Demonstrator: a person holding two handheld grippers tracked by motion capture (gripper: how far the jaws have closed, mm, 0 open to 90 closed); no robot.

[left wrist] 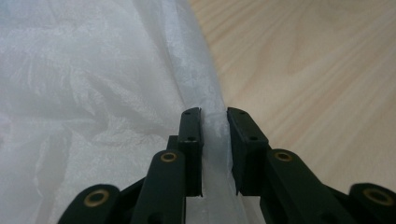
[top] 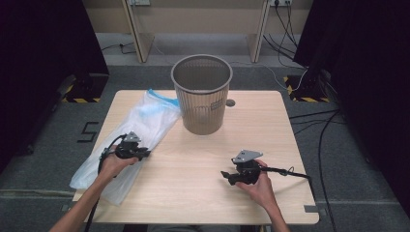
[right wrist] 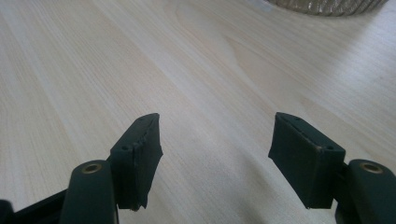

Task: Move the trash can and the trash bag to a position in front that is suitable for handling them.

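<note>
1. My left hand-held gripper (top: 143, 154) sits at the near left of the bench (top: 270, 125), with its jaws nearly together on a fold of the white plastic bag (top: 140, 123).
2. In the left gripper view, that fold of the bag (left wrist: 93, 93) runs up between my left hand-held gripper (left wrist: 214, 116); the film spreads away to the left of the jaws, while bare bench (left wrist: 317, 70) lies to their right.
3. The bag stretches from just under my left hand-held gripper forward toward the bin, and back past my left hand over the bench edge; a blue strip shows at its far end.
4. My right hand-held gripper (top: 225, 175) rests low over the bench at the near right, well apart from the bag, jaws spread wide with nothing between them.
5. In the right gripper view, my right hand-held gripper (right wrist: 215, 140) points across bare wood (right wrist: 93, 56), with the base of the grey mesh waste bin (right wrist: 327, 5) ahead and to the right.
6. The waste bin (top: 202, 94) stands upright beyond both grippers, its base just beside the bag's far end.
</note>
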